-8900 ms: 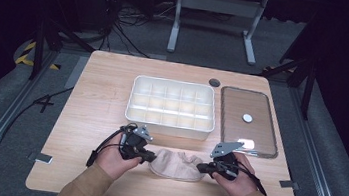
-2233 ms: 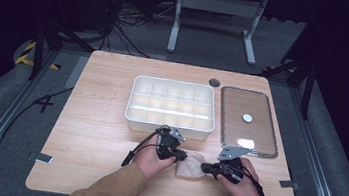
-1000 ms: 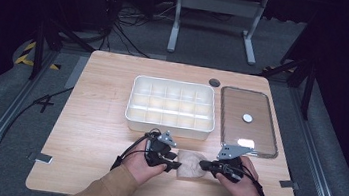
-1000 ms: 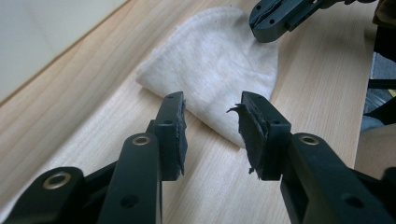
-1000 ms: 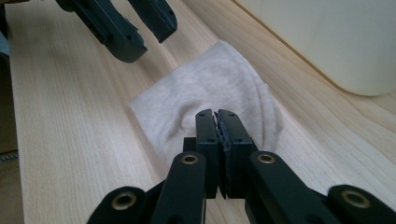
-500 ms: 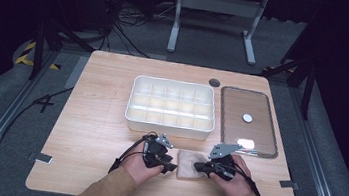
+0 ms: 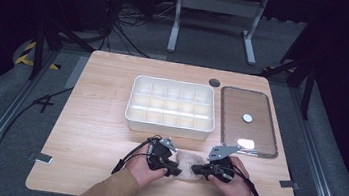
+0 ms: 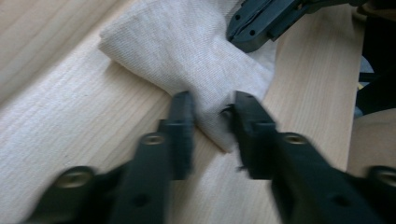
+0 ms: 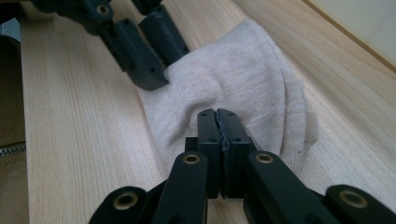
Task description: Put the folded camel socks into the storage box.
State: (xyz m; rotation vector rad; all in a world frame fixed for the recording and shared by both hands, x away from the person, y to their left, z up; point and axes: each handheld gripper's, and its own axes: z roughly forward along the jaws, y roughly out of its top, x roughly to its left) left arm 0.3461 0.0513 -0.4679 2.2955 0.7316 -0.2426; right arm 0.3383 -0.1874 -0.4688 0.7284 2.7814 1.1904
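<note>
The sock [image 7: 187, 159], a pale beige knit one, lies crumpled on the wooden counter [image 7: 94, 118] near the person's edge, between the two hand-held grippers; it sits just near of the white compartment tray [image 7: 172, 103], apart from it. The left gripper [image 7: 169, 166] comes at the sock from the left; in the left gripper view its fingers [image 8: 183, 122] have just been closing, and a fold of the sock's corner [image 8: 210, 116] stands between them; one finger presses the cloth while the other looks just shy of it, so the pinch is not yet firm. The right gripper [image 7: 197, 169] meets the sock from the right; in the right gripper view its fingers [image 9: 208, 128] are clenched flat together, with the sock [image 9: 243, 79] bunched up against their tips; a thin edge of cloth seems caught between them, though I cannot tell for sure. That same view shows the left gripper [image 9: 154, 46] at the far end of the sock, touching it. To the right of the tray a clear lid [image 7: 248, 119] lies flat on the counter; a small white disc [image 7: 247, 118] sits at its middle; a dark round spot [image 7: 214, 82] marks the counter at the far side, between tray and lid. The person's tan sleeves [image 7: 105, 195] come in from the near edge.
</note>
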